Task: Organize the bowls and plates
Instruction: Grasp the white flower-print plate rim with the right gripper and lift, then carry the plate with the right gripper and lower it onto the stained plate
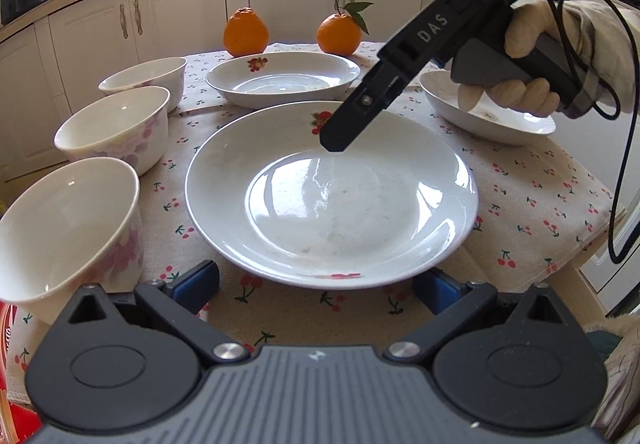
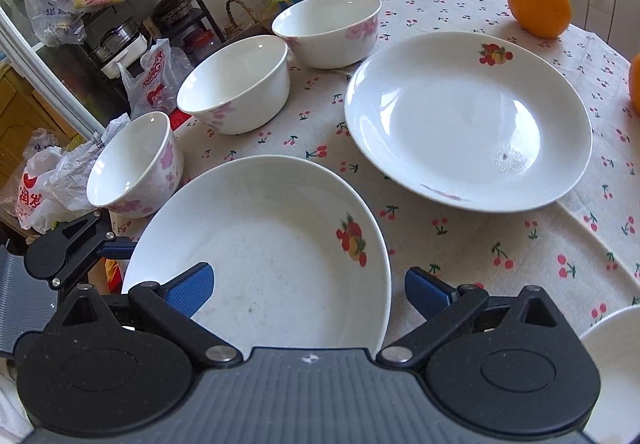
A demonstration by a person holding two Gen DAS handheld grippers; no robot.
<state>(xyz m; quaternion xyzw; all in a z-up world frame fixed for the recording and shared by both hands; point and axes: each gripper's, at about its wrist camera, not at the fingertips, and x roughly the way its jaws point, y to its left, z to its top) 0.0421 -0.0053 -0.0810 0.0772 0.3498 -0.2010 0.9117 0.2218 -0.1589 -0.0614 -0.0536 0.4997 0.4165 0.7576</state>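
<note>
Crockery lies spread over a cherry-print tablecloth [image 1: 520,196]; nothing is stacked yet, so the task appears to be at its opening step, the approach to a first plate. Nearest plate [image 1: 332,196] sits at the table's front edge, directly ahead of the left gripper [image 1: 316,284], whose jaws stand wide apart, one blue pad either side of the rim, not touching it; right gripper [image 2: 310,286] hangs over the same plate [image 2: 260,252], jaws also apart, gripping nothing. Second plate [image 2: 468,120] lies beyond; a third plate [image 1: 488,116] sits at the right edge; three flowered bowls [image 2: 236,84] run in a row along the left side; two oranges [image 1: 245,32] stand at the back. Next move probably calls for closing one pair of jaws on the near rim, lifting level, then setting this plate onto another. Legible writing: "DAS" on the right gripper's body in the left wrist view; red print on the plastic bags [image 2: 154,80] is not readable.
</note>
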